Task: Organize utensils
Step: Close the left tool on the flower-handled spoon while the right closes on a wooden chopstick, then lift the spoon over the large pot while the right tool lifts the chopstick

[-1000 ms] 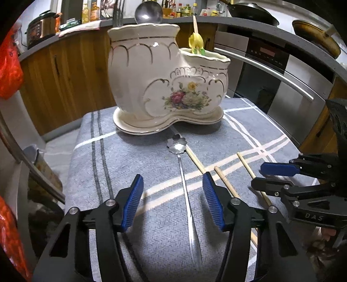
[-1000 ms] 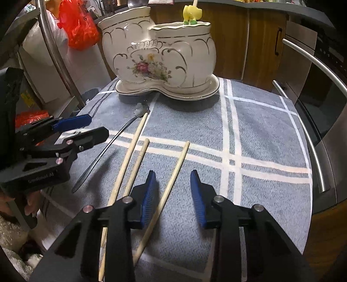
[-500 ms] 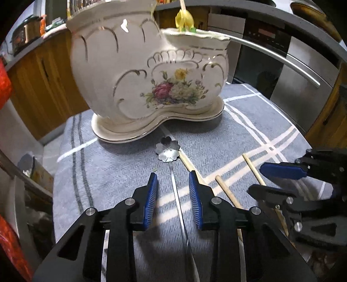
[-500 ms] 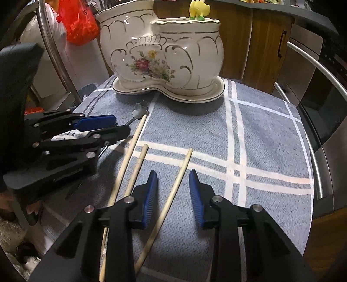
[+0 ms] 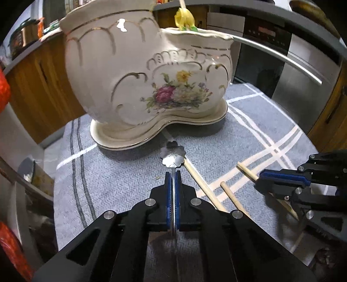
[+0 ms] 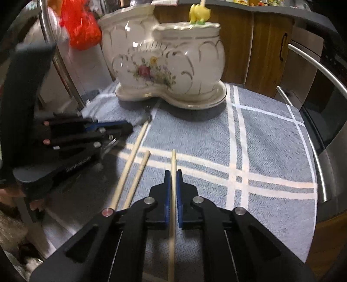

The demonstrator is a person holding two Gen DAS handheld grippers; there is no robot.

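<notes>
A white floral ceramic utensil holder (image 5: 138, 71) with two compartments stands on its saucer at the back of a grey-blue checked cloth (image 5: 249, 134); it also shows in the right wrist view (image 6: 169, 60). My left gripper (image 5: 172, 175) is shut on the handle of a metal spoon with a flower-shaped bowl (image 5: 173, 155), just in front of the holder. My right gripper (image 6: 173, 174) is shut on a wooden chopstick (image 6: 173, 160). Two more chopsticks (image 6: 132, 158) lie on the cloth between the grippers.
A yellow-topped stick (image 5: 184, 18) stands in the holder's right compartment. An oven with a long steel handle (image 5: 277, 58) is at the right. Wooden cabinets (image 5: 32, 91) stand behind. A red bag (image 6: 81, 26) hangs at the left.
Both grippers moved forward and closed: the left shut on the spoon handle, the right shut on the rightmost chopstick.
</notes>
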